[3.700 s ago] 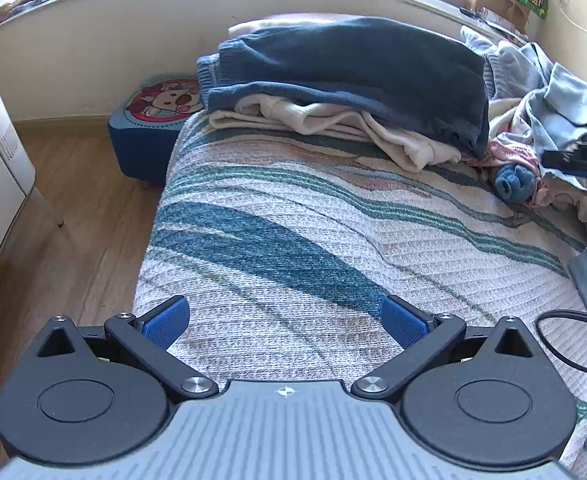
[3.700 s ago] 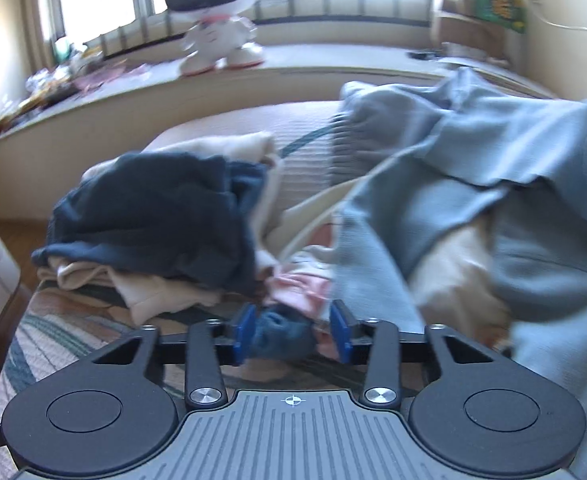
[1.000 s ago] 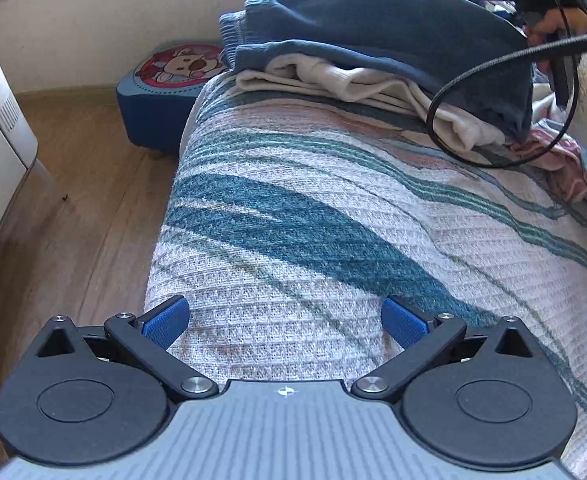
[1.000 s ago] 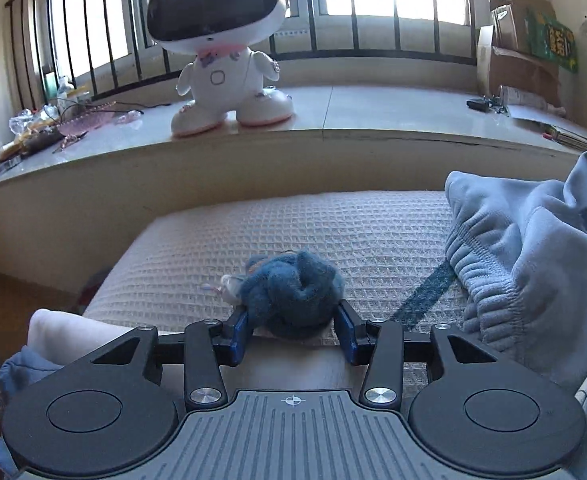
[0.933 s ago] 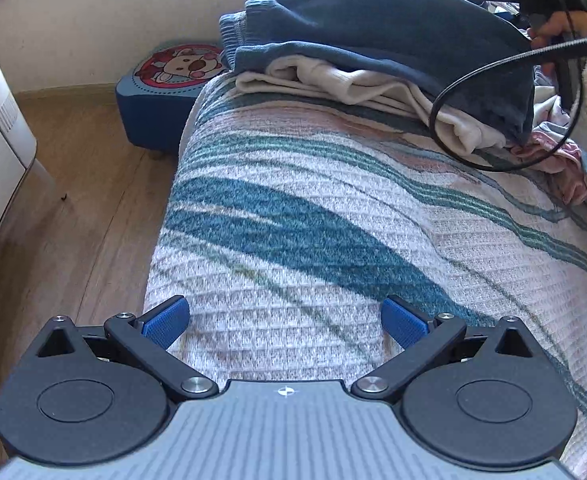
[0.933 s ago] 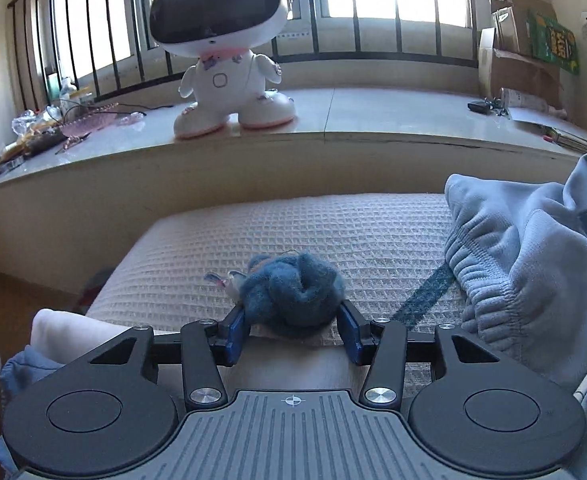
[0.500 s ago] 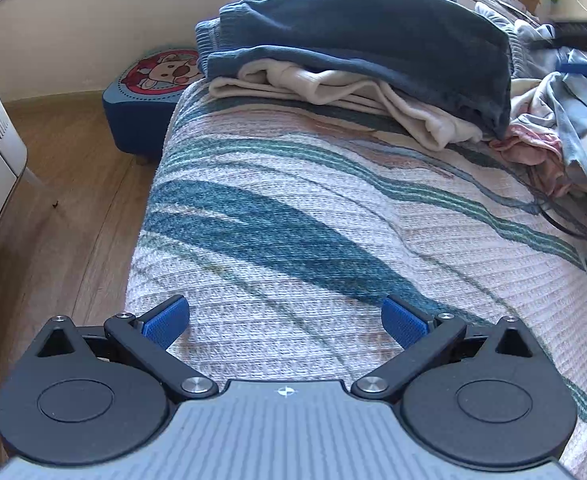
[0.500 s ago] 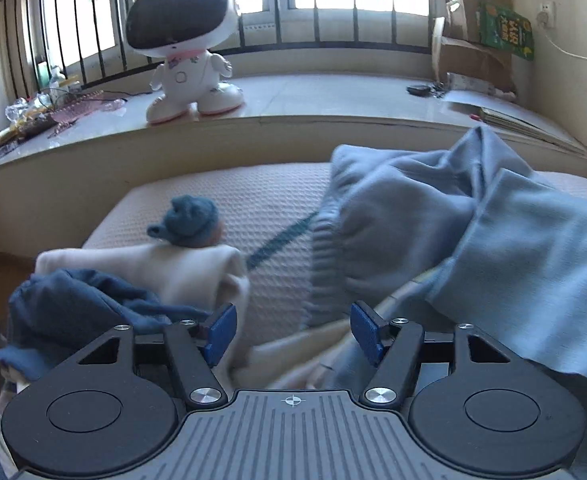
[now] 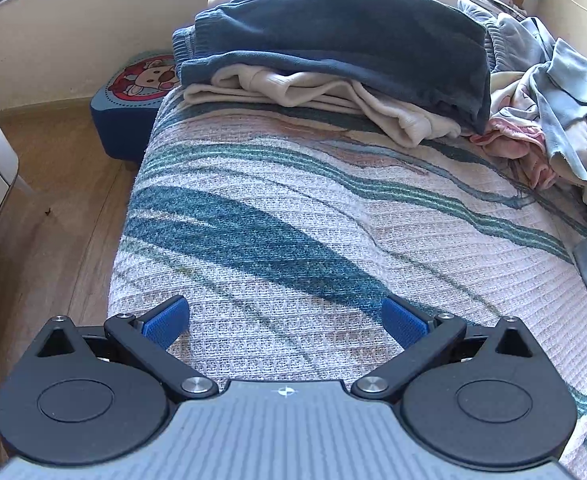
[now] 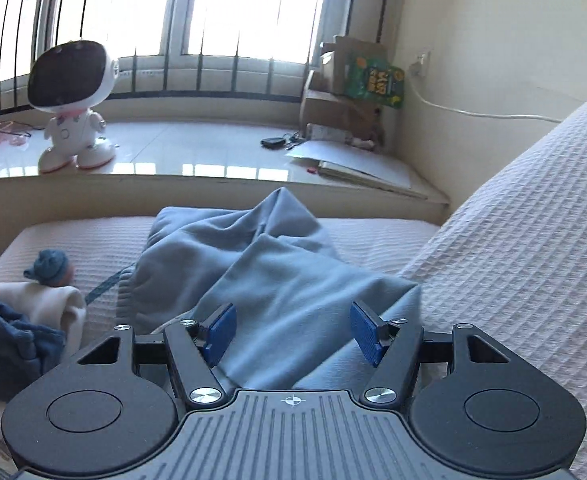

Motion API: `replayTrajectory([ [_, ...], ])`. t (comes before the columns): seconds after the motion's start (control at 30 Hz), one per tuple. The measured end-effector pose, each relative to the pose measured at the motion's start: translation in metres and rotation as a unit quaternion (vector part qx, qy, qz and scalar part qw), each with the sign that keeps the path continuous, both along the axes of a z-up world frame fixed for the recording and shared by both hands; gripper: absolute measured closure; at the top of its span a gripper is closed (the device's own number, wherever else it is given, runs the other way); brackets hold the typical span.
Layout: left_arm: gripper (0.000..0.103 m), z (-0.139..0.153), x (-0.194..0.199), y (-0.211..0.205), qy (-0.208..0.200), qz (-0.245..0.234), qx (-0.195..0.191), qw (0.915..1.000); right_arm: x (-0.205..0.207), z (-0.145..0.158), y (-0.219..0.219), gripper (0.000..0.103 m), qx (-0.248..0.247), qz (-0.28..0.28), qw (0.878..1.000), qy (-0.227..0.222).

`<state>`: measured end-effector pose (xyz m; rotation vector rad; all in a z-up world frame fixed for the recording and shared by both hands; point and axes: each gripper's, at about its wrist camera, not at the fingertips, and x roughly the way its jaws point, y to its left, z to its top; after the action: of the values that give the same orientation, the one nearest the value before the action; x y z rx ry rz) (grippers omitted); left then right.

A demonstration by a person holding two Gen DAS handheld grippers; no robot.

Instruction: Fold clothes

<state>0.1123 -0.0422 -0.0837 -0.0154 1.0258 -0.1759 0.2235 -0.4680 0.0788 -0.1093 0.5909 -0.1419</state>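
- A light blue sweatshirt (image 10: 277, 280) lies crumpled on the bed (image 10: 513, 240), just below the window ledge (image 10: 197, 160), one loose fold running between the spread blue pads (image 10: 219, 330) of the right tool (image 10: 291, 332), which is open and grips nothing.
- To the left of the sweatshirt, a balled blue sock (image 10: 51, 266) sits on the bedcover, touching the top of a cream garment (image 10: 41, 300) with a dark blue garment (image 10: 5, 344) in front of it.
- From the left wrist view, the same pile shows as a folded stack: the dark blue garment (image 9: 345, 44) on top, the cream garment (image 9: 317, 96) under it, at the far end of the striped bedcover (image 9: 277, 216).
- Right of that stack, a heap of unfolded clothes (image 9: 553, 100) in pale blue, with a pink garment (image 9: 509, 140) at its near edge.
- The left tool (image 9: 285, 320) hovers over the near end of the bedcover, well apart from the stack, its pads wide apart and holding nothing.
- Left of the bed, by the stack, a blue cartoon stool (image 9: 133, 92) stands on the wooden floor (image 9: 45, 200).
- On the window ledge above the sweatshirt stands a white toy robot (image 10: 71, 104) to the left, with papers (image 10: 357, 168) and a cardboard box (image 10: 353, 76) to the right.
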Motion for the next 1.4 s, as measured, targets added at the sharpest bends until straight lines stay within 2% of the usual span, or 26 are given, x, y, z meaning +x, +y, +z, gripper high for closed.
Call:
replayTrajectory([
  [0.17, 0.000, -0.001, -0.001, 0.000, 0.004, 0.000, -0.001, 1.0000, 0.000, -0.017, -0.024, 0.041, 0.022, -0.028, 0.998, 0.042],
  [0.27, 0.000, 0.002, -0.004, 0.000, 0.002, -0.003, -0.003, 1.0000, 0.002, -0.029, -0.031, 0.059, 0.043, -0.034, 0.997, 0.054],
  [0.33, 0.000, 0.004, -0.006, 0.001, -0.002, -0.004, -0.004, 1.0000, 0.003, -0.034, -0.032, 0.081, 0.049, -0.037, 0.997, 0.057],
  [0.43, 0.000, 0.009, -0.010, 0.003, -0.008, -0.002, -0.006, 0.9999, -0.007, -0.030, -0.029, 0.096, 0.059, -0.026, 0.997, 0.043],
  [0.53, 0.000, 0.013, -0.014, 0.006, -0.014, 0.001, -0.011, 0.9998, -0.023, -0.022, -0.020, 0.097, 0.074, -0.001, 0.997, 0.028],
  [0.67, 0.000, 0.022, -0.019, 0.008, -0.027, -0.005, -0.015, 0.9995, -0.055, -0.014, 0.013, 0.097, 0.115, 0.076, 0.990, 0.037],
  [0.77, 0.000, 0.031, -0.027, 0.013, -0.039, -0.008, -0.013, 0.9991, -0.087, -0.015, 0.056, 0.097, 0.164, 0.167, 0.970, 0.070],
  [0.83, 0.000, 0.036, -0.037, 0.022, -0.042, -0.002, -0.005, 0.9991, -0.110, -0.019, 0.088, 0.097, 0.196, 0.229, 0.949, 0.097],
  [1.0, 0.000, 0.049, -0.061, 0.044, -0.050, 0.014, 0.015, 0.9985, -0.169, -0.050, 0.177, 0.097, 0.241, 0.376, 0.871, 0.205],
  [1.03, 0.000, 0.052, -0.066, 0.049, -0.052, 0.017, 0.019, 0.9983, -0.178, -0.060, 0.193, 0.097, 0.230, 0.392, 0.861, 0.227],
  [1.13, 0.000, 0.055, -0.079, 0.061, -0.050, 0.027, 0.024, 0.9981, -0.196, -0.091, 0.223, 0.090, 0.198, 0.400, 0.850, 0.279],
  [1.23, 0.000, 0.052, -0.089, 0.072, -0.041, 0.036, 0.020, 0.9983, -0.206, -0.103, 0.231, 0.086, 0.204, 0.402, 0.841, 0.299],
  [1.4, 0.000, 0.048, -0.090, 0.076, -0.041, 0.021, 0.008, 0.9989, -0.207, -0.099, 0.226, 0.084, 0.215, 0.369, 0.855, 0.294],
])
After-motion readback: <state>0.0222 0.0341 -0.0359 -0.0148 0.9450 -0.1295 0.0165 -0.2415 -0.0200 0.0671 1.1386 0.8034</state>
